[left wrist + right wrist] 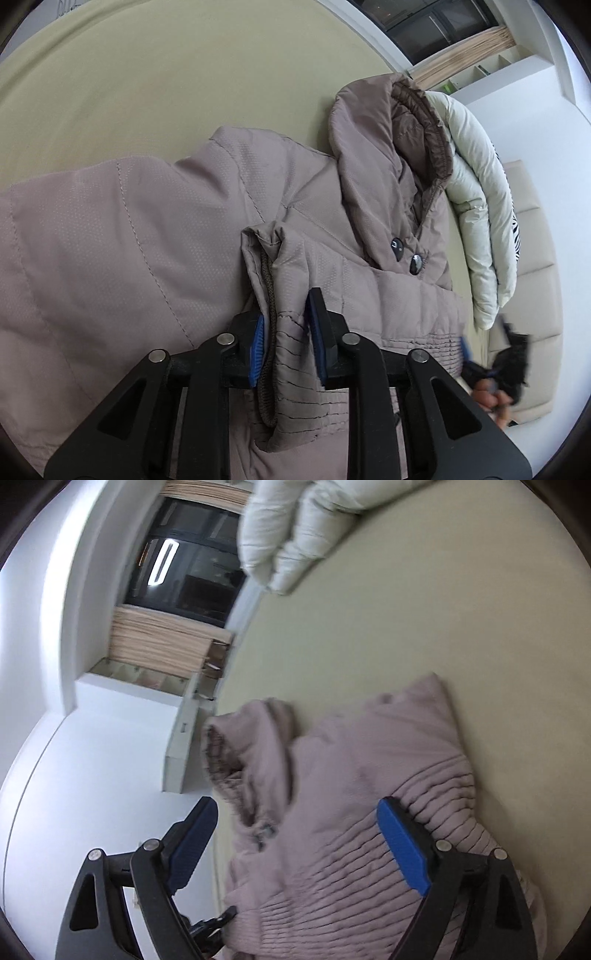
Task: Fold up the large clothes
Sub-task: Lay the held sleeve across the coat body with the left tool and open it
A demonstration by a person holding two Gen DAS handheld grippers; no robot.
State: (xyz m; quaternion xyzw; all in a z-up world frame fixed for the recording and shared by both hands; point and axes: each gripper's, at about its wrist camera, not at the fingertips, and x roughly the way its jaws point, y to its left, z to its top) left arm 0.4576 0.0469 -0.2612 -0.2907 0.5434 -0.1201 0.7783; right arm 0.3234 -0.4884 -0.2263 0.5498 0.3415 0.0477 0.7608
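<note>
Left hand-held gripper [286, 341] pinching the jacket's cuff [288, 332]
The mauve jacket [147, 229] lies on the bed [166, 74], beside a white coat [476, 206]; the right hand-held gripper [299, 843] stands spread above the jacket, empty.

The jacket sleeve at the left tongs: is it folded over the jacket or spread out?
Folded over: the sleeve lies across the jacket front, cuff beside the buttons.

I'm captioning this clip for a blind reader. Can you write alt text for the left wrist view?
The left gripper pinches the ribbed cuff of a mauve padded jacket spread on a pale green bed. The jacket's hood lies beyond, beside a folded white puffer coat. At the right edge, a hand shows, blurred.
</note>
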